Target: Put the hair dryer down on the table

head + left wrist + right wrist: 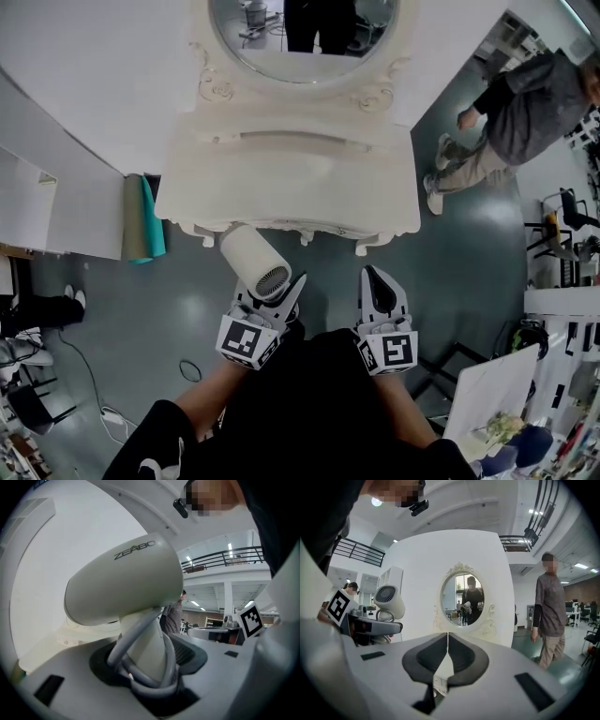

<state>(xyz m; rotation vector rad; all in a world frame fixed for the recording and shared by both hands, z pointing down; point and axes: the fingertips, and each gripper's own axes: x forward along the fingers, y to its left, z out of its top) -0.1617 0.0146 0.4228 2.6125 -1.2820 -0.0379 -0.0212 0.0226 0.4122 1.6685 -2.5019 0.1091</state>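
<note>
Your left hand-held gripper [270,298] grasps the dryer [255,261] by its handle, just short of the bench [281,187] ahead, while your right hand-held gripper [373,275] is clenched empty; the cord [140,667] looped round the handle could snag on release.

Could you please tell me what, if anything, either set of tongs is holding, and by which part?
The left tongs grip the cream plastic hair dryer by its handle; the right tongs are shut and empty.
</note>
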